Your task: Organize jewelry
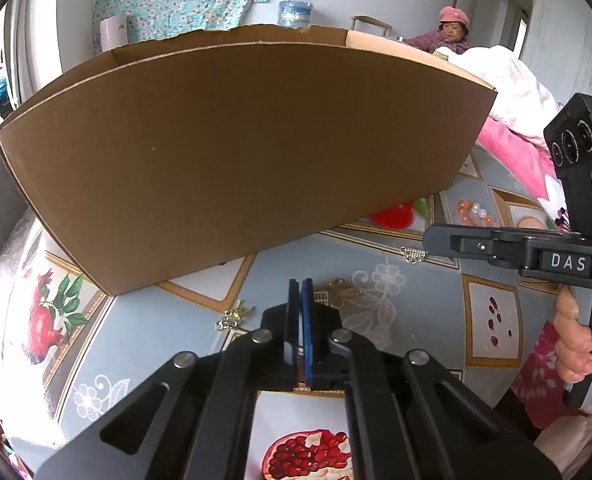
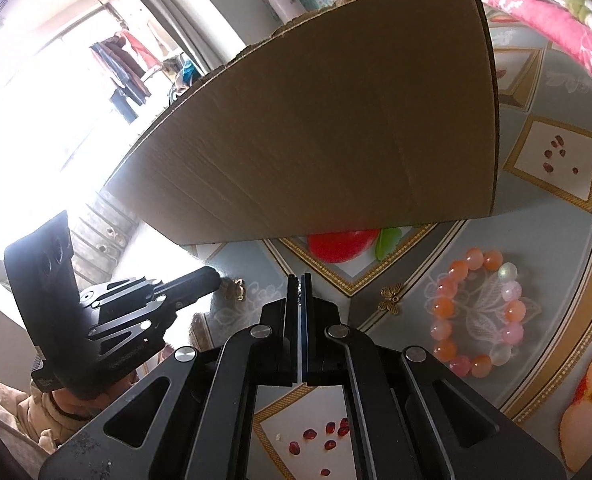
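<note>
A large cardboard box (image 1: pixel 236 152) stands open-topped on a tablecloth (image 1: pixel 156 344) printed with pomegranates and framed fruit panels, and everything else sits in relation to that box. Just in front of its near wall the left gripper (image 1: pixel 301 292) points down at the cloth with its blue-padded jaws pressed fully together and nothing visible between them; no earlier view is at hand to show how it got there. A small gold butterfly-shaped piece (image 1: pixel 342 292) lies on the cloth right beside the left gripper's tips, still in front of the box, and a gold clip-like piece (image 1: pixel 234 318) lies a little further along the box's front, toward its left corner. Off the box's right front corner the right gripper (image 2: pixel 301 290) also hangs with its jaws closed flat against each other, holding nothing that can be seen (a hand (image 1: pixel 576 344) grips its handle at the edge of the left wrist view). Near that same corner a beaded bracelet (image 2: pixel 478 314) of orange, pink and pale beads lies in a ring on the cloth, and another gold butterfly charm (image 2: pixel 390 300) rests between the bracelet and the right gripper's tips. Beyond the box's far side a person in a pink hat (image 1: pixel 452 32) sits, and pink and white bedding (image 1: pixel 512 92) is heaped past the right corner.
</note>
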